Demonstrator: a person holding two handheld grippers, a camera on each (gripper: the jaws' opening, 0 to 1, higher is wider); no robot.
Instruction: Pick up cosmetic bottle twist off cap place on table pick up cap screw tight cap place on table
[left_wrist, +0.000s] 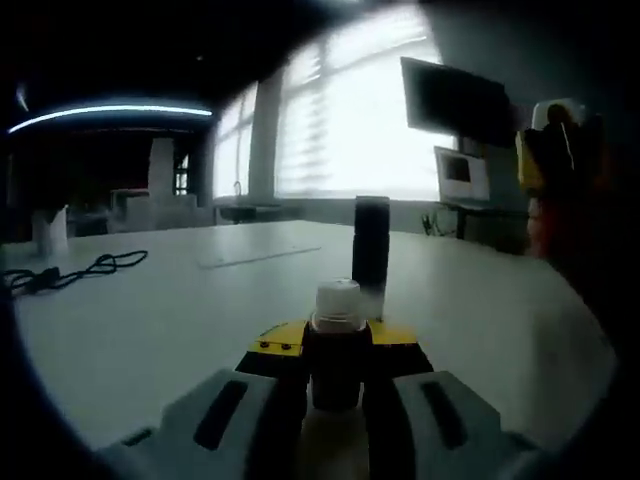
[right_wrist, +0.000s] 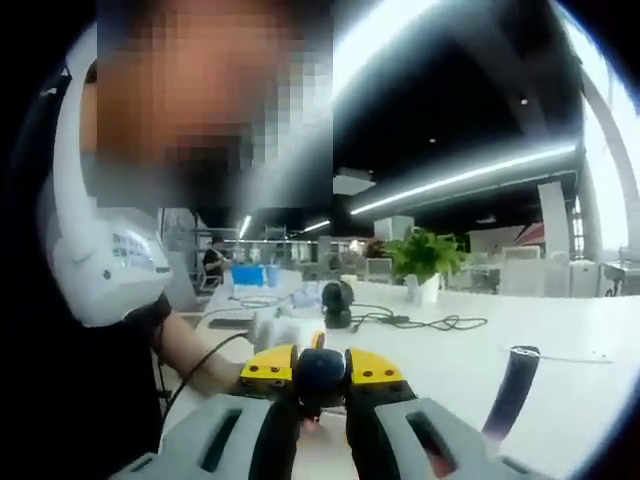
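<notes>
In the left gripper view my left gripper (left_wrist: 338, 348) is shut on the dark cosmetic bottle (left_wrist: 337, 375). The bottle stands upright between the jaws with its white threaded neck (left_wrist: 338, 304) bare. It is held over the white table (left_wrist: 150, 320). In the right gripper view my right gripper (right_wrist: 321, 374) is shut on the small dark round cap (right_wrist: 320, 366), held above the table (right_wrist: 450, 360). The right gripper (left_wrist: 558, 150) also shows raised at the right edge of the left gripper view, apart from the bottle.
A tall black cylinder (left_wrist: 371, 250) stands on the table just beyond the bottle, also seen as a cylinder (right_wrist: 510, 388) at the right. A black cable (left_wrist: 75, 272) lies at the left. A potted plant (right_wrist: 425, 258), more cable (right_wrist: 420, 322) and a person's arm (right_wrist: 190, 350) are near.
</notes>
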